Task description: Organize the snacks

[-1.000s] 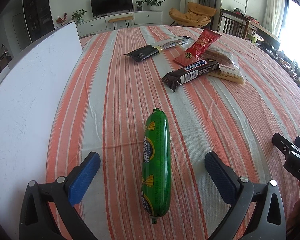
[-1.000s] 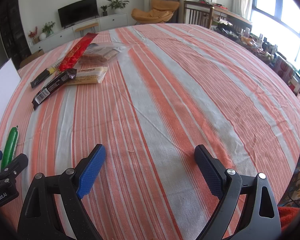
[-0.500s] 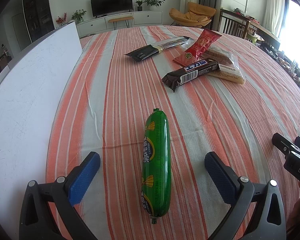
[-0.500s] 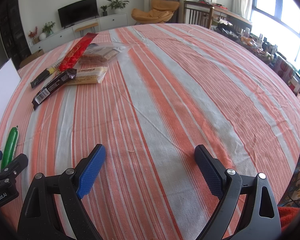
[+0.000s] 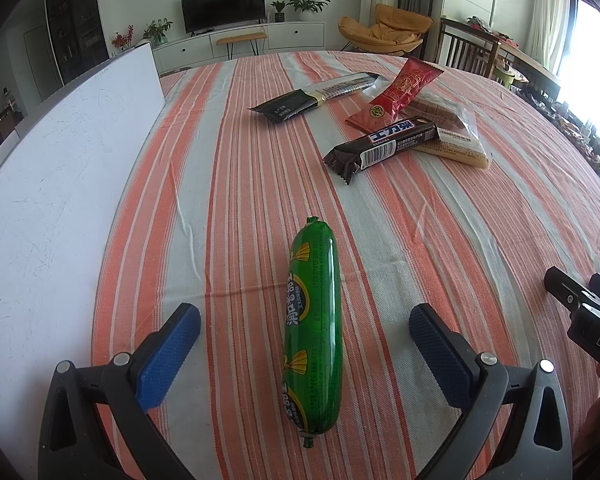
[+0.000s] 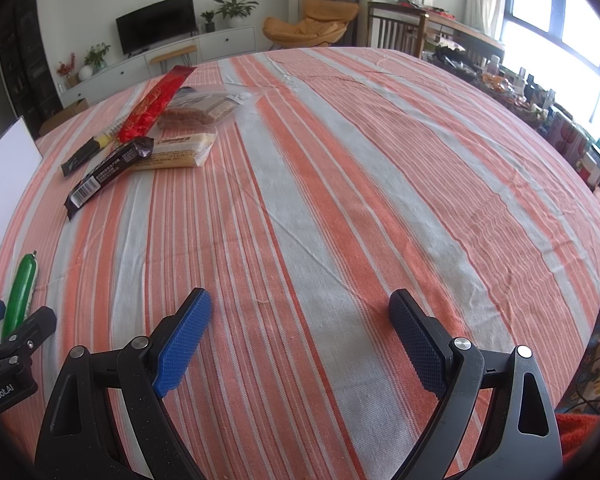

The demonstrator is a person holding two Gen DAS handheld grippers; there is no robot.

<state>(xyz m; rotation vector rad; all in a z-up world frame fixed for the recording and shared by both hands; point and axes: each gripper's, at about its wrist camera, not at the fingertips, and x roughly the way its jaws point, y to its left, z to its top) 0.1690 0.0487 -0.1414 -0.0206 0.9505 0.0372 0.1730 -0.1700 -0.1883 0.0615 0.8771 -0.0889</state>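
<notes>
A green sausage stick lies lengthwise on the striped tablecloth, between the wide-open fingers of my left gripper, untouched by either pad. Farther back lie a brown chocolate bar, a red packet, a black-and-gold packet and clear-wrapped biscuits. My right gripper stands open over bare cloth, holding nothing. From the right wrist view the sausage is at the far left and the snack pile at the back left.
A large white board covers the table's left side. The right gripper's black body shows at the right edge of the left wrist view. Chairs, a TV cabinet and a cluttered side table stand beyond the table.
</notes>
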